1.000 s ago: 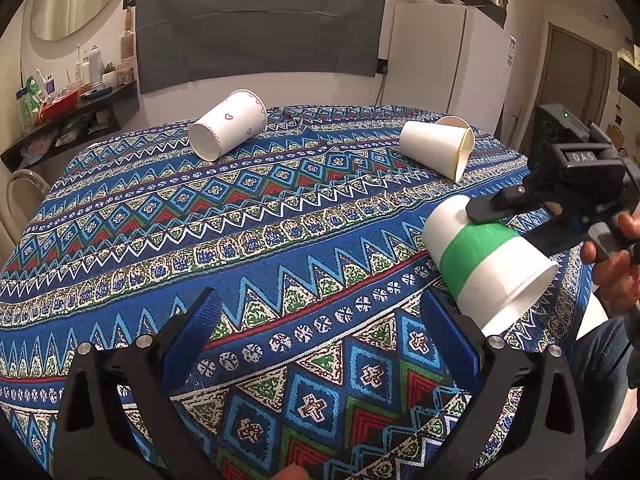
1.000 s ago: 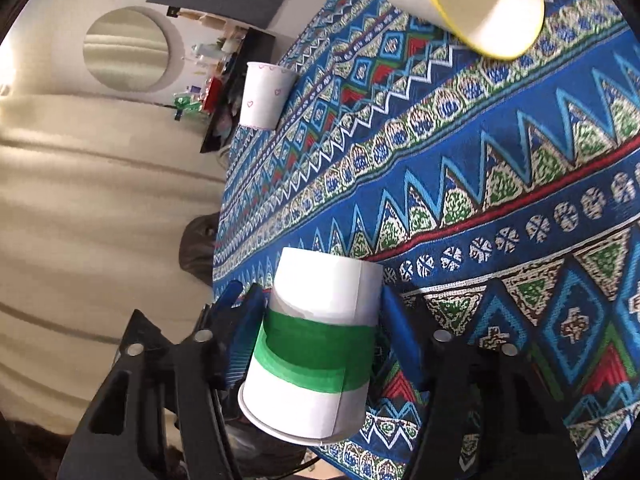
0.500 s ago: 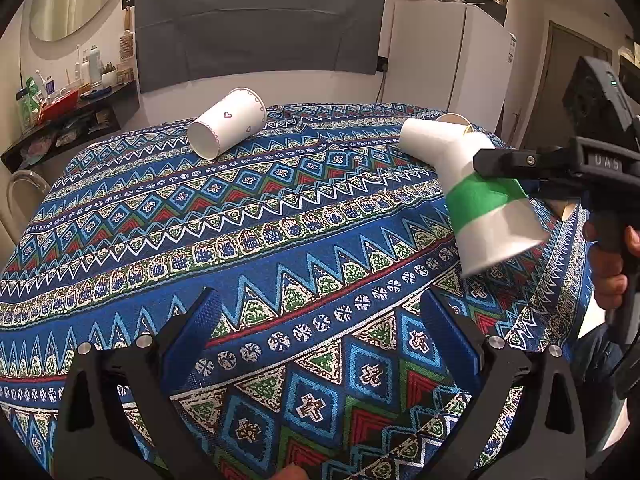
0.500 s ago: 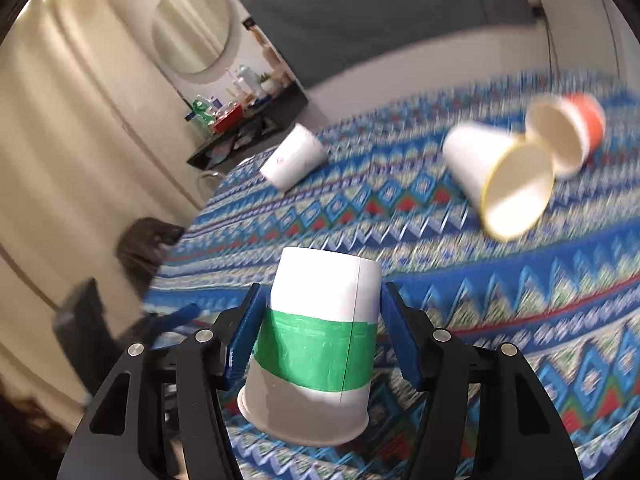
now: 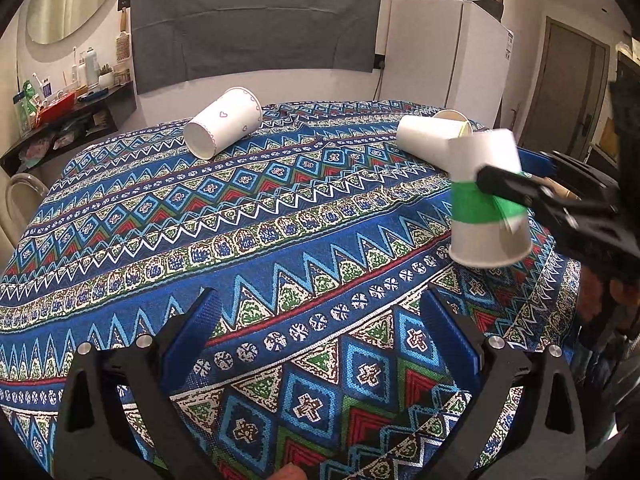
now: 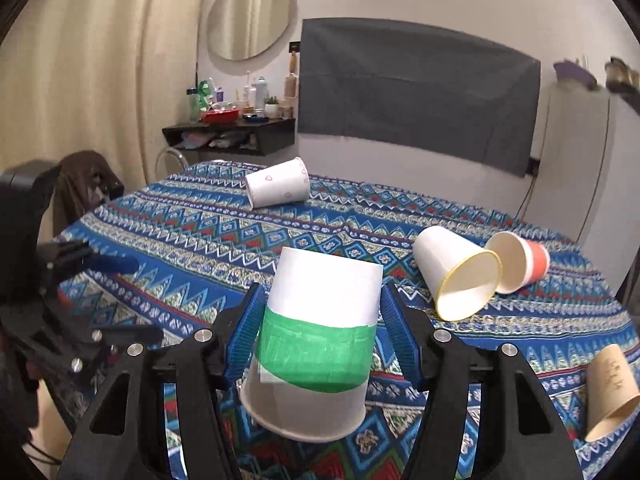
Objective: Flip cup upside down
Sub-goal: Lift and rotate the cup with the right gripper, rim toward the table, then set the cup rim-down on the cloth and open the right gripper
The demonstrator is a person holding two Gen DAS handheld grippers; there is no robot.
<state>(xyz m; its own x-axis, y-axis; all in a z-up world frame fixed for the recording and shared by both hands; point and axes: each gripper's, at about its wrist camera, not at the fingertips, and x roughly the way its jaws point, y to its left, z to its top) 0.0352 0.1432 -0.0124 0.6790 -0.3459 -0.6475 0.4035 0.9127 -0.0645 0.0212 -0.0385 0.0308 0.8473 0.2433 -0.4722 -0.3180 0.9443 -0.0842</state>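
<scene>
Blue patterned tablecloth [image 5: 248,216] covering a round table. Lying on its side at the far edge, a white paper cup with small hearts [image 5: 224,128]. To the right, a white cup with a yellow rim [image 6: 456,276], also on its side, touching an orange-banded cup [image 6: 518,262]. A brown cardboard tube [image 6: 612,392] near the right edge. Behind, a grey cloth on the wall [image 5: 256,24], a round mirror [image 6: 252,16], a cluttered dark shelf [image 6: 232,132], a white fridge [image 5: 444,56].
</scene>
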